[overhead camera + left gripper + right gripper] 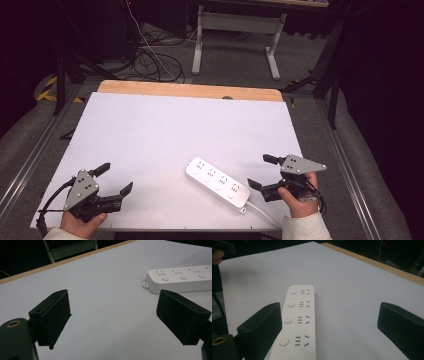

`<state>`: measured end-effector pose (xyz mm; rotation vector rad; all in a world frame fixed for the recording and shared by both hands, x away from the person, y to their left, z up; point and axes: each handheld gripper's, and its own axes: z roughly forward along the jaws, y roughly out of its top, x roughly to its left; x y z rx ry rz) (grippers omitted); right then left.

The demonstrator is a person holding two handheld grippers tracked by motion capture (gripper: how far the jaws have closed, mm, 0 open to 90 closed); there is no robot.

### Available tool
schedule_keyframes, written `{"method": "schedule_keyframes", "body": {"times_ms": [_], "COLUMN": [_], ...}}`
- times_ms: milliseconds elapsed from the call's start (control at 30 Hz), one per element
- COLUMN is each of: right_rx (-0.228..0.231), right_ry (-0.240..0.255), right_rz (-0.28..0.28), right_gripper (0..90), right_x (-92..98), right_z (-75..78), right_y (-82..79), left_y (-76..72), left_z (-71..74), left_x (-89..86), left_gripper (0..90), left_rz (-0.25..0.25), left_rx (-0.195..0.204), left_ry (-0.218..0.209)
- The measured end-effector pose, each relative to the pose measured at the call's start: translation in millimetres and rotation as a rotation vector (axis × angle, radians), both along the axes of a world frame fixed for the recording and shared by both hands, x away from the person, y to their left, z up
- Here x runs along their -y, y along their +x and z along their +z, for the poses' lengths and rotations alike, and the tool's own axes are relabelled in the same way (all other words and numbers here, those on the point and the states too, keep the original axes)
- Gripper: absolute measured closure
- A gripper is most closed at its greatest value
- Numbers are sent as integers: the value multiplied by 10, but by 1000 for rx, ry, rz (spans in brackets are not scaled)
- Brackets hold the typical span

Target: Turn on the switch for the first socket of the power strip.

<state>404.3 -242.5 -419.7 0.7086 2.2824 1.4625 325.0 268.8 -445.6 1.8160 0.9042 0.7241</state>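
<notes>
A long white plastic four-socket power strip lay on the white table; the left gripper and right gripper both gaped apart, empty.

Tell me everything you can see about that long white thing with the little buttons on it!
It is a white power strip that looks like smooth plastic. It has four socket groups in a row, each with a round button beside it, and nothing plugged in. It lies flat and slanted on the white table, near the front edge. A white cord leaves its near end, and a small tab sticks out there. Neither gripper touches it.
</notes>
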Motion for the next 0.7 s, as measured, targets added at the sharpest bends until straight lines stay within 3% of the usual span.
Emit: {"method": "schedule_keyframes", "body": {"times_ms": [100, 333, 700], "right_rx": [14, 11, -14], "right_ry": [27, 39, 25], "right_rz": [-11, -42, -68], "right_gripper": [62, 60, 44], "right_x": [102, 240, 381], "right_z": [-88, -239, -450], "right_y": [14, 26, 39], "left_y": [1, 0, -3], "left_z": [1, 5, 6], "left_x": [-1, -6, -11], "left_gripper": [128, 127, 126], "left_rz": [-2, -1, 4], "left_rx": [1, 7, 11], "left_ry": [2, 4, -2]}}
